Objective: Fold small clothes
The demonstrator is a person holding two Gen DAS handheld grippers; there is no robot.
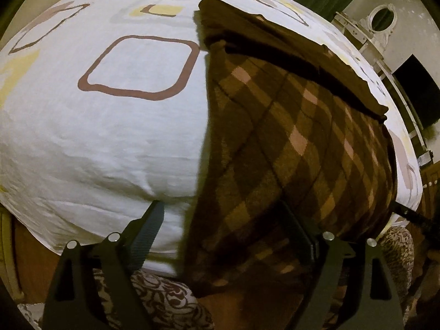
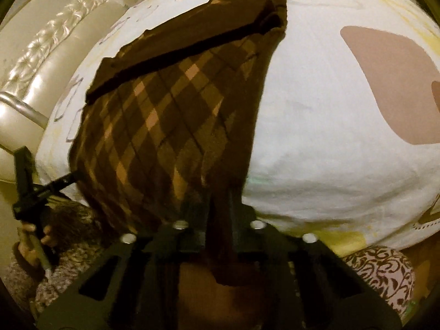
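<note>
A brown plaid garment [image 1: 288, 126] with a dark plain band along its far edge lies on a white bed sheet [image 1: 96, 143]. It also shows in the right wrist view [image 2: 170, 115]. My left gripper [image 1: 220, 209] is open at the garment's near left edge; its left finger [image 1: 148, 225] is over the sheet and its right finger is over the cloth. My right gripper [image 2: 220, 200] is shut on the garment's near right corner, with cloth hanging down between the fingers. The left gripper also shows at the left of the right wrist view [image 2: 30, 187].
The sheet carries brown and yellow square prints [image 1: 137, 67]. A cream padded headboard [image 2: 41, 63] stands behind the bed. A patterned brown-and-white cloth [image 2: 382, 275] is below the bed's near edge. A dark screen [image 1: 418, 93] stands at the far right.
</note>
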